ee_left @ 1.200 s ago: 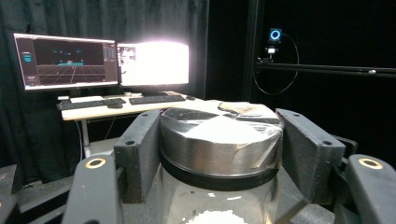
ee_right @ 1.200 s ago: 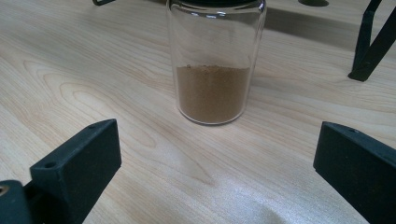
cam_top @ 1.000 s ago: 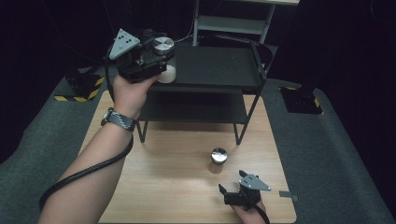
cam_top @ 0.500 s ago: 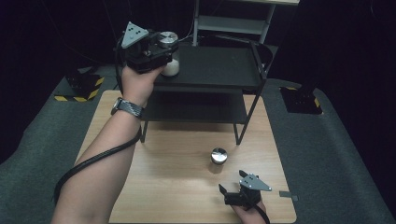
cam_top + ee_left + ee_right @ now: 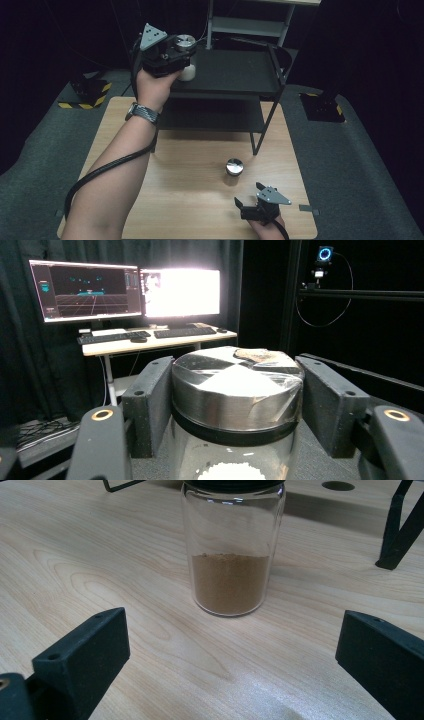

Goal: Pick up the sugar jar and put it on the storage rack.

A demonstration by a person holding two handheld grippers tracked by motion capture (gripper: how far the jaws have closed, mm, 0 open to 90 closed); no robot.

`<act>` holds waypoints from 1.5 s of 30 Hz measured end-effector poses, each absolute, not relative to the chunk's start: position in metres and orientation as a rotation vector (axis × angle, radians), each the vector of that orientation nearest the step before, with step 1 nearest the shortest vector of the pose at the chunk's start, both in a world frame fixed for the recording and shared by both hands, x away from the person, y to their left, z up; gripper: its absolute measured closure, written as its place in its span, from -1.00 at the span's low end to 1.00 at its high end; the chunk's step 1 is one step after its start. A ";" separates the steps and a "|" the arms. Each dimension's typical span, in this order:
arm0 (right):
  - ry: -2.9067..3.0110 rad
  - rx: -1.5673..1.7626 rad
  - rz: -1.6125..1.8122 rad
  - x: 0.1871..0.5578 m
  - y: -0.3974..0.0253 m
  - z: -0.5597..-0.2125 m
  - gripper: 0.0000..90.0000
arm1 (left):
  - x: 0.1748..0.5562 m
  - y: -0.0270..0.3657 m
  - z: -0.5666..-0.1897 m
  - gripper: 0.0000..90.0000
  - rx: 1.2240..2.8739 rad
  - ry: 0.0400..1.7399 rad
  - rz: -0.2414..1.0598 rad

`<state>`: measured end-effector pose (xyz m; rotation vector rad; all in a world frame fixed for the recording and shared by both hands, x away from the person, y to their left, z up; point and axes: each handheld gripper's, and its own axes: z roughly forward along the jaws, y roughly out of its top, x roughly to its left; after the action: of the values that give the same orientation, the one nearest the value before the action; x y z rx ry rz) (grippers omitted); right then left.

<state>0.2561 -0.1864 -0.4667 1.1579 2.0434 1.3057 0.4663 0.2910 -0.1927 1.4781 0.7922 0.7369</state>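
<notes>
**Left gripper carried its jar farther over the shelf**

Against the earlier high views, the left gripper (image 5: 181,59) had moved right and farther from the person, from the shelf's left edge to a place over the far left part of the top tier of the black shelf unit (image 5: 235,75); the right gripper (image 5: 243,206) and the brown-powder jar (image 5: 234,170) lay as before.

The left gripper's jaws pinched the white-filled jar (image 5: 235,405), one against each side just below its silver lid (image 5: 237,385); in the high view the jar's white base showed beneath the gripper, at or just above the shelf surface, and contact could not be judged. The right gripper rested on the near right of the wooden table (image 5: 165,200) with jaws spread wide, the brown-powder jar standing upright beyond and between them, untouched.

In the left gripper view the jar's lower body was cut off by the frame; its white contents barely showed. In the right gripper view the brown jar's lid was cropped at the top edge. Monitors (image 5: 125,287) glowed on a far desk.
</notes>
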 end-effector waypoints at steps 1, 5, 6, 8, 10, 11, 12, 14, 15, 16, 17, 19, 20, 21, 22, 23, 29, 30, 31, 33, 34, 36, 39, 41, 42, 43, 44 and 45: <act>2.043 1.158 1.306 0.256 -0.186 -0.467 -0.99 | 0.466 0.291 -0.193 -0.23 1.478 0.792 0.737; 2.042 1.158 1.306 0.256 -0.186 -0.467 -0.99 | 0.467 0.293 -0.194 -0.24 1.470 0.797 0.728; 2.039 1.159 1.309 0.255 -0.187 -0.467 -0.99 | 0.467 0.293 -0.194 -0.24 1.470 0.797 0.727; 2.039 1.158 1.308 0.255 -0.187 -0.467 -0.99 | 0.467 0.293 -0.193 -0.24 1.475 0.798 0.730; 2.041 1.155 1.306 0.256 -0.186 -0.467 -0.99 | 0.468 0.293 -0.193 -0.24 1.477 0.795 0.727; 2.040 1.156 1.306 0.256 -0.186 -0.467 -0.99 | 0.468 0.294 -0.193 -0.24 1.476 0.795 0.724; 2.039 1.156 1.307 0.255 -0.187 -0.467 -0.99 | 0.468 0.294 -0.193 -0.25 1.476 0.796 0.722; 2.036 1.156 1.310 0.255 -0.187 -0.468 -0.99 | 0.467 0.293 -0.192 -0.25 1.479 0.804 0.721; 2.034 1.156 1.310 0.255 -0.187 -0.468 -0.99 | 0.467 0.292 -0.191 -0.27 1.480 0.809 0.719; 2.032 1.156 1.311 0.254 -0.187 -0.468 -0.99 | 0.466 0.291 -0.190 -0.29 1.481 0.812 0.722; 2.032 1.156 1.311 0.254 -0.187 -0.468 -0.99 | 0.466 0.291 -0.190 -0.30 1.481 0.812 0.722; 2.032 1.157 1.313 0.255 -0.187 -0.468 -0.99 | 0.465 0.289 -0.190 -0.31 1.488 0.816 0.731; 2.033 1.158 1.314 0.255 -0.187 -0.468 -0.99 | 0.464 0.289 -0.190 -0.33 1.483 0.827 0.730; 2.033 1.158 1.314 0.255 -0.187 -0.468 -0.99 | 0.464 0.289 -0.190 -0.43 1.483 0.827 0.730; 2.035 1.160 1.314 0.255 -0.188 -0.468 -0.99 | 0.464 0.289 -0.190 -0.43 1.484 0.832 0.725; 2.035 1.161 1.315 0.256 -0.188 -0.468 -0.99 | 0.464 0.291 -0.190 -0.48 1.485 0.833 0.717; 2.036 1.166 1.311 0.256 -0.187 -0.467 -0.99 | 0.459 0.298 -0.195 -0.75 1.464 0.847 0.703; 2.037 1.169 1.308 0.256 -0.187 -0.467 -0.99 | 0.457 0.300 -0.196 -0.79 1.458 0.841 0.703; 2.036 1.171 1.308 0.256 -0.187 -0.467 -0.99 | 0.455 0.301 -0.196 -0.82 1.456 0.838 0.709; 2.034 1.171 1.310 0.256 -0.187 -0.467 -0.99 | 0.451 0.304 -0.198 -0.91 1.454 0.825 0.706; 2.034 1.170 1.310 0.256 -0.187 -0.467 -0.99 | 0.447 0.306 -0.200 -0.91 1.455 0.810 0.708; 2.036 1.167 1.308 0.256 -0.187 -0.467 -0.99 | 0.443 0.308 -0.202 -0.93 1.462 0.803 0.715; 2.041 1.168 1.302 0.257 -0.186 -0.466 -0.99 | 0.436 0.309 -0.205 -0.94 1.467 0.809 0.721; 2.040 1.168 1.300 0.257 -0.186 -0.466 -0.99 | 0.433 0.311 -0.208 -0.97 1.466 0.804 0.724; 2.038 1.168 1.298 0.256 -0.185 -0.466 -0.99 | 0.429 0.313 -0.212 -0.98 1.459 0.808 0.718; 2.038 1.164 1.297 0.256 -0.185 -0.466 -0.99 | 0.428 0.314 -0.213 -0.98 1.458 0.810 0.716; 2.038 1.163 1.296 0.256 -0.185 -0.467 -0.99 | 0.426 0.315 -0.214 -0.98 1.456 0.813 0.712; 2.037 1.163 1.295 0.256 -0.185 -0.466 -0.99 | 0.424 0.316 -0.216 -0.98 1.455 0.814 0.708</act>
<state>0.2559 -0.1848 -0.4665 1.1626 2.0372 1.2952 0.4240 0.3162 -0.2158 1.4546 0.8135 0.7083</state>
